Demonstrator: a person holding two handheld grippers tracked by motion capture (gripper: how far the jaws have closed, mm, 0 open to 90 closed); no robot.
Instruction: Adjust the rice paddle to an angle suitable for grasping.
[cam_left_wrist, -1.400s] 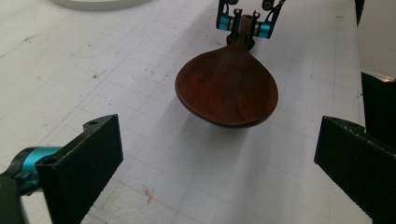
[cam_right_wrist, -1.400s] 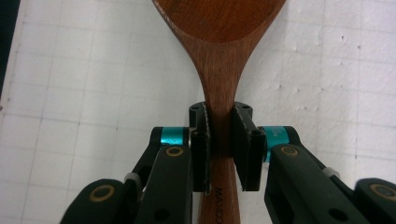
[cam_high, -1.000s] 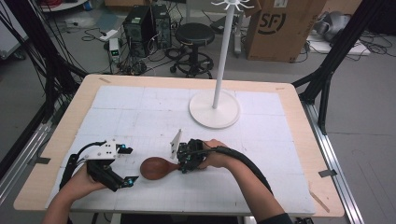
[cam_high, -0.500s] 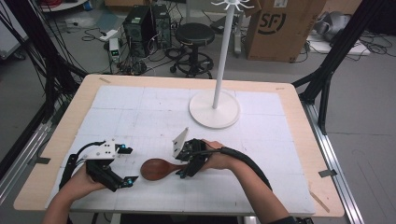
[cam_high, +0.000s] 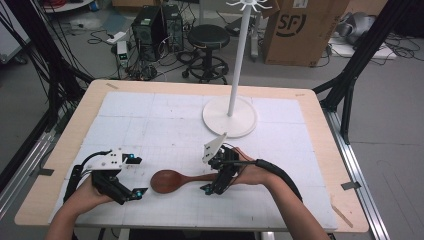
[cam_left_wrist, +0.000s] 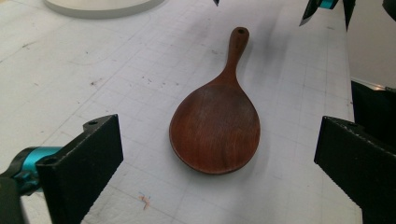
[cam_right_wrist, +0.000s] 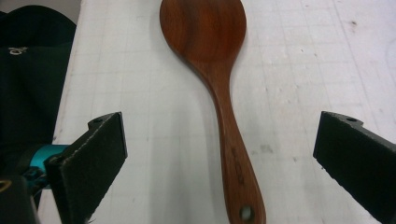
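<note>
A dark wooden spoon (cam_high: 170, 181) lies flat on the white gridded mat, bowl to the left and handle pointing right. My left gripper (cam_high: 137, 176) rests just left of the bowl, open, with the bowl (cam_left_wrist: 217, 128) ahead between its wide-apart jaws. On the right, my right gripper (cam_high: 212, 175) stands at the handle's end. Its jaws have just been opening and now stand wide. The handle (cam_right_wrist: 231, 154) lies on the mat between them, untouched by either pad. The right gripper's teal-tipped jaws (cam_left_wrist: 322, 7) also show beyond the handle in the left gripper view.
A white stand with a round base (cam_high: 230, 117) and a tall pole rises behind the right gripper. The wooden table's front edge (cam_high: 200, 225) runs close under both hands. A stool, computers and a cardboard box stand on the floor beyond the table.
The right gripper has opened off the spoon handle and drawn back to the right, rising slightly. The spoon stays on the mat. The left gripper has not moved.
</note>
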